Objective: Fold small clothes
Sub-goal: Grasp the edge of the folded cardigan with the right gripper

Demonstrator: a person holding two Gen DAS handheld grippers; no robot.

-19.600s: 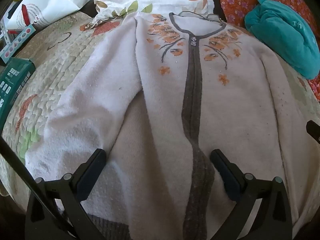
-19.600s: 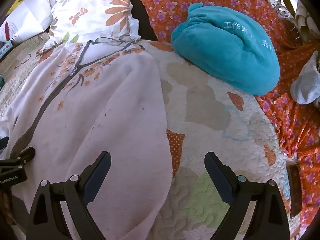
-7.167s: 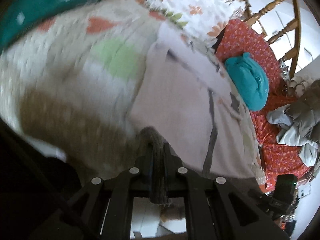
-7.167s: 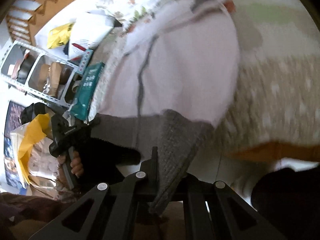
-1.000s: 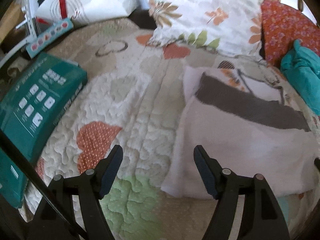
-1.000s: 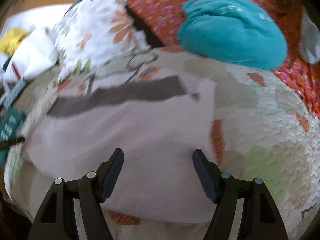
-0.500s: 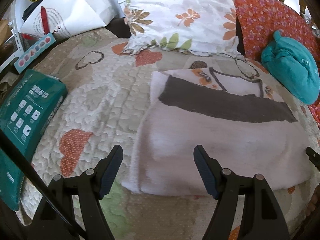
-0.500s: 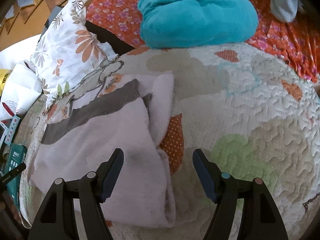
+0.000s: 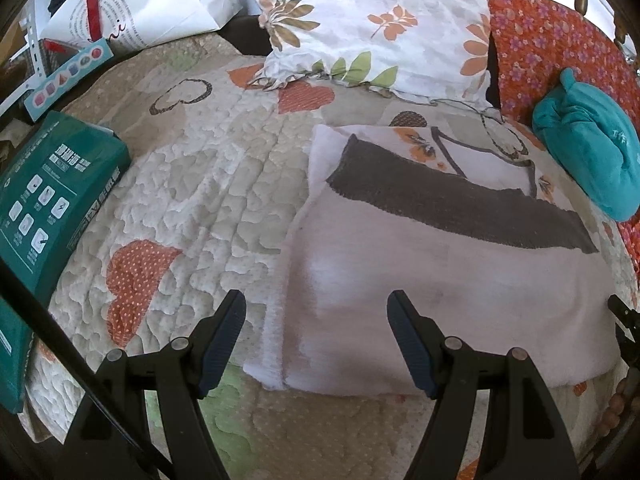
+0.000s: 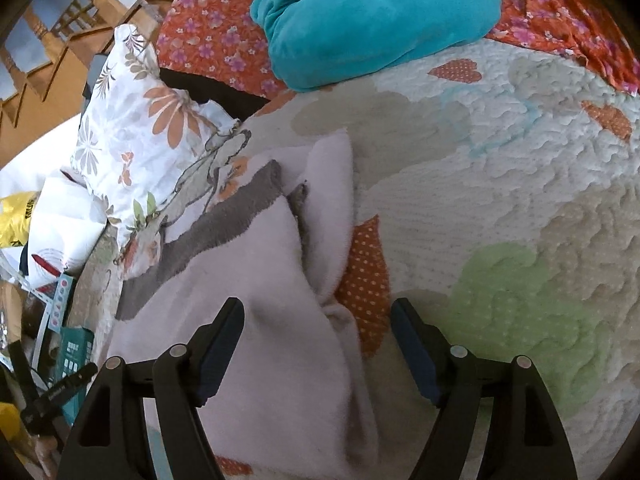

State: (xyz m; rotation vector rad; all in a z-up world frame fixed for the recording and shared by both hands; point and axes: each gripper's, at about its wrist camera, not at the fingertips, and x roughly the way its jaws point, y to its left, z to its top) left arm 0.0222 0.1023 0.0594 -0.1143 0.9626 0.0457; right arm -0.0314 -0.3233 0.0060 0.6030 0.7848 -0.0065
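A pale pink cardigan (image 9: 440,280) with a grey band and orange flower print lies folded in half on the quilted bedspread (image 9: 208,184). My left gripper (image 9: 316,332) is open and empty, hovering over the cardigan's near left corner. The cardigan also shows in the right wrist view (image 10: 256,300). My right gripper (image 10: 318,334) is open and empty above the cardigan's right edge, where the folded layers bunch a little.
A floral pillow (image 9: 380,24) and a teal bundle (image 9: 588,152) lie at the head of the bed. A green box (image 9: 44,208) sits at the left edge, a white bag (image 9: 132,4) behind it. Red flowered fabric (image 10: 560,12) lies at the right.
Both grippers have shifted a little over the folded cardigan, the left one rightward toward its near corner, the right one closer to its right edge. The cardigan itself lies still.
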